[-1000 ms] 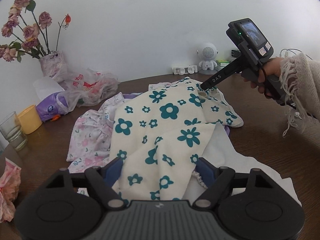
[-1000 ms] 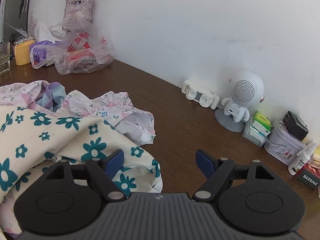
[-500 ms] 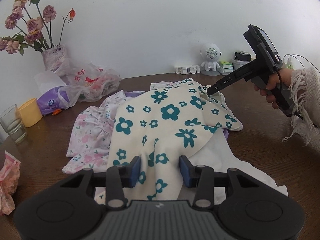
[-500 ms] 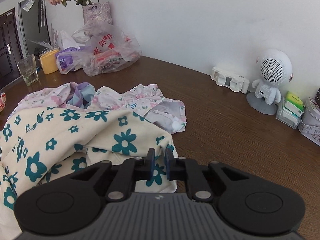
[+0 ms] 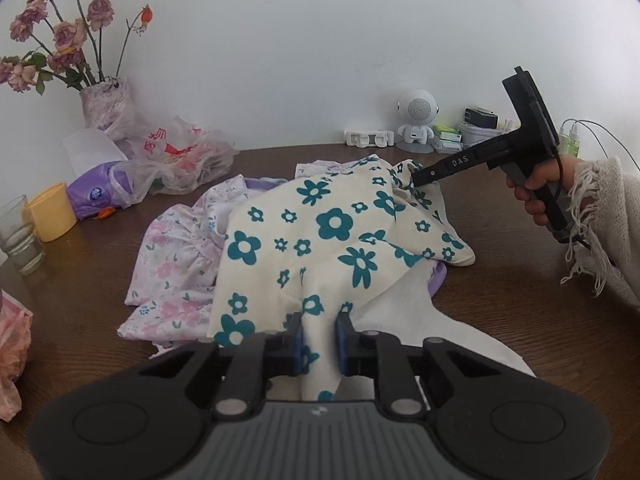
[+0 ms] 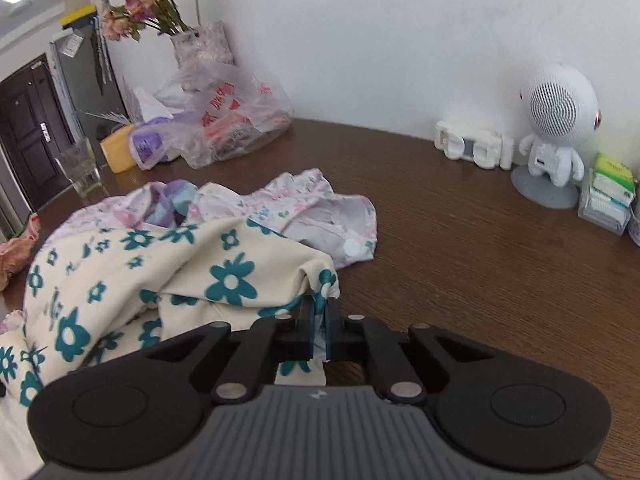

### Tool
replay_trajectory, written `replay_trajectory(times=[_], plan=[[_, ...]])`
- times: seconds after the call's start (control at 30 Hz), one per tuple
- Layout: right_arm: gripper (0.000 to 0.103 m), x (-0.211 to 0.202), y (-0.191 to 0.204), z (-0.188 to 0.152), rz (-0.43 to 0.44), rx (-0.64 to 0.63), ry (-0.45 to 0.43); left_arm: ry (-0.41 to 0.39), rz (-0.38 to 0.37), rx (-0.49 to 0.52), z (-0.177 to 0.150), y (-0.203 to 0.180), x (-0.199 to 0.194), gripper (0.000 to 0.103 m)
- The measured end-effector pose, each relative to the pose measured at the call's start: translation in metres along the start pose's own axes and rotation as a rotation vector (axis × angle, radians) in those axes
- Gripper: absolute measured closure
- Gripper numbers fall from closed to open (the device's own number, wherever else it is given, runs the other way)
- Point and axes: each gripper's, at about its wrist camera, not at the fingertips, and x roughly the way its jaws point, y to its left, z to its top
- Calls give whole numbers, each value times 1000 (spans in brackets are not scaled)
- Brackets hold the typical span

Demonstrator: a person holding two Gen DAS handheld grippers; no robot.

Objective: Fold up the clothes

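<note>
Going left to right in the left wrist view: drinking glass (image 5: pixel 20 236) and yellow cup (image 5: pixel 52 212) are sitting at the far-left tabletop (image 5: pixel 520 300) edge, a vase of dried roses (image 5: pixel 104 100) and a plastic bag (image 5: pixel 176 160) behind them against the wall.

Centre: a pile of clothes. Pink floral garment (image 5: pixel 172 264) is lying on the left of the pile, a white cloth (image 5: pixel 420 312) is spreading out near-right underneath. The cream garment with teal flowers (image 5: pixel 320 236) is draping over the top.

Left hand-held gripper (image 5: pixel 319 344) is pinching the near edge of the cream garment, fabric bunched between the blue pads, jaws nearly together. Right hand-held gripper (image 6: pixel 318 332) is clamping a far-right corner of the same garment, jaws almost touching on the cloth; a hand (image 5: pixel 536 192) with a fringed sleeve (image 5: pixel 600 224) is holding it.

Key relation: the garment is stretching between the two grips, long axis running near-left to far-right, both ends held, middle sagging on the pile. Neither gripper is nearer; each is already on the cloth.

Room: bare tabletop is showing right of the pile and toward the far wall. A white robot-shaped speaker (image 6: pixel 560 132) and small boxes (image 6: pixel 608 192) are lining the far-right edge, well apart from the cloth. The left side is tighter with the glass and cup.
</note>
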Motion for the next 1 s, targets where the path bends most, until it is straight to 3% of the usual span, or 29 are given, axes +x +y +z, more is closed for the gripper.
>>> replay_trajectory(times=[0.2,0.3,0.43,0.67,0.73,0.83,0.93,1.0], plan=[[100,-57,6,14,23,-1,-157,-108,28,-7,19,3,-44,92],[100,-124,15,34,-77,-46,-264,-192,35,-33,31,4,-79,93],[100,-217,25,46,-165,-59,-339,-299,18,-41,39,-4,-138,93],[100,-385,77,-5,-289,-147,-399,-373,-133,19,24,-29,-232,93],[100,-420,88,-22,-298,-133,-389,-358,-178,30,26,-35,-241,93],[100,-445,83,-38,-289,-57,-313,-272,-227,45,38,-45,-218,92],[99,-422,56,-53,-295,69,-175,-123,-241,42,48,-60,-157,92],[99,-380,21,-72,-311,181,-52,27,-216,22,45,-72,-90,88]])
